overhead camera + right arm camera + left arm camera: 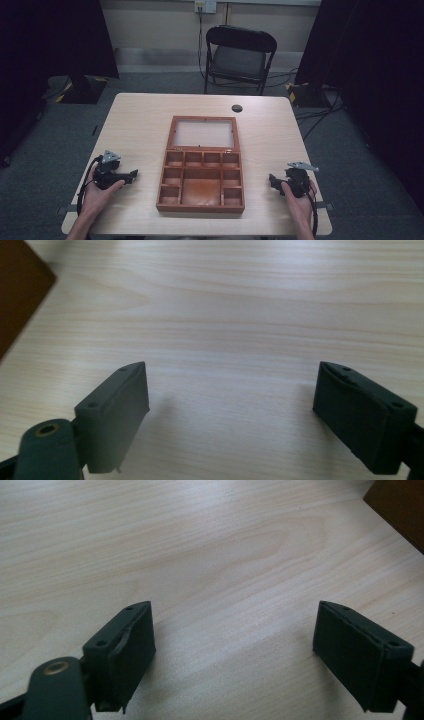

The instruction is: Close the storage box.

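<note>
Reddish-brown wooden compartment box sits mid-table w/ its glass-paned lid flung open, compartments look empty. Left gripper & right gripper rest either side on the pale wood table, jaws spread wide, holding nothing. To shut the lid, I'd approach from both sides, evenly.

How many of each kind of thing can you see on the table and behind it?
Wooden box with open lid: 1
Grippers, left gripper and right gripper: 2
Table: 1
Folding chair: 1
Total: 5
</note>
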